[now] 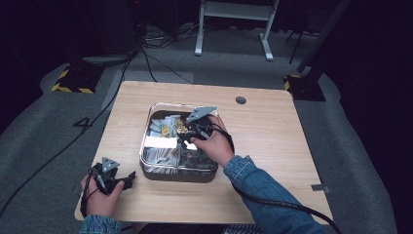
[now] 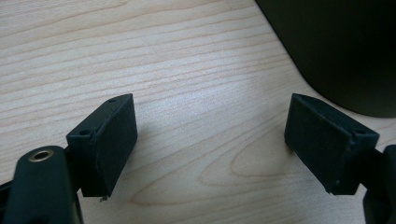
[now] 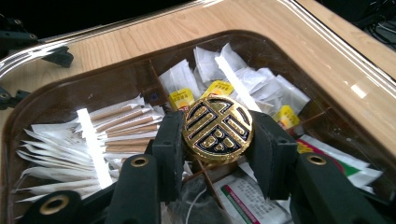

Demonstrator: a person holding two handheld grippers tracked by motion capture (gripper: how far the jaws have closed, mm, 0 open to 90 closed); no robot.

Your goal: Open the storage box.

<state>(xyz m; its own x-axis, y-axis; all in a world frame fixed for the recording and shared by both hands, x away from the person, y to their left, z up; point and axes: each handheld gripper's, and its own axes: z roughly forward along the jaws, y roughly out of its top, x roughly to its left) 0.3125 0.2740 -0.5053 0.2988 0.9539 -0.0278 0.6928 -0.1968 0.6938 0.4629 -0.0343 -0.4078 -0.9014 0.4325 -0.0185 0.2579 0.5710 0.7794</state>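
Gold-and-black round knob (image 3: 218, 129) clamped by right hand-held gripper (image 3: 218, 140).

Light wooden table (image 1: 272, 141); dark lidded box (image 1: 165, 171) resting centrally

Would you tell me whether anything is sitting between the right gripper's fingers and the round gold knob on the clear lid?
Nothing visible is in the way. The right gripper has its fingers closed directly on the gold knob of the clear lid, one on each side. The tea bags lie below, under the lid.
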